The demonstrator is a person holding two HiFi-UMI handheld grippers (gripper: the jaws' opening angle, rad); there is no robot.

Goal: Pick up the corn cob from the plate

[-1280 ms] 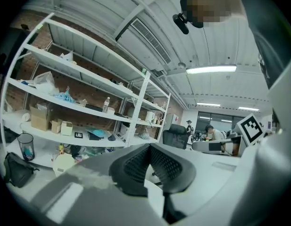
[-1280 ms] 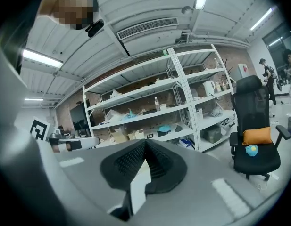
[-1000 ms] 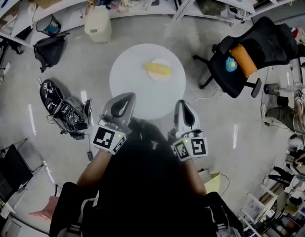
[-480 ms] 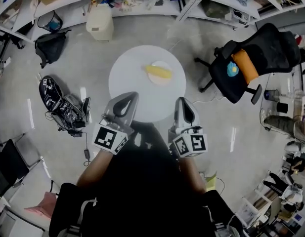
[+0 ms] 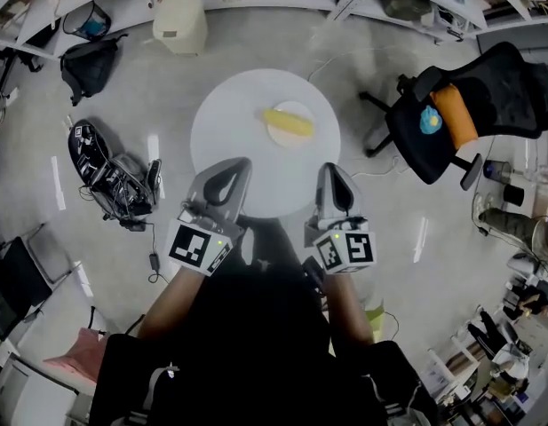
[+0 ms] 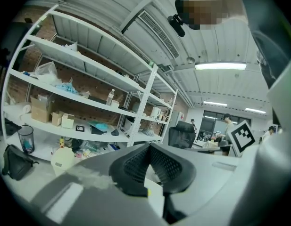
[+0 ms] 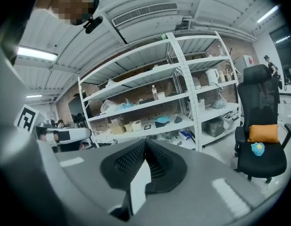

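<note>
We hold both grippers over the near edge of the round white counter [image 5: 225, 122]. The left gripper [image 5: 229, 176] is at about 7 o'clock from the counter's centre and the right gripper [image 5: 332, 179] at about 5 o'clock. Each is clenched on nothing: in both gripper views the dark pads meet, with nothing between them.

The corn cob [image 5: 288, 122] lies on a pale plate [image 5: 278, 137] in the far half of the counter, about 1 o'clock from its centre and well apart from both grippers. Its long axis runs roughly from 10 to 4 o'clock, and it covers much of the plate.

We judge the cob to be stiff and fairly light. It is round and knobbly, so it is likely to roll or twist if pinched near an end. We cannot tell whether it is real or a model.

We would take it at mid-length, with the jaws on either side of its long axis, closing along the 1-to-7 o'clock line. The jaws must open first. The plate looks light and may slide if we nudge its rim.
</note>
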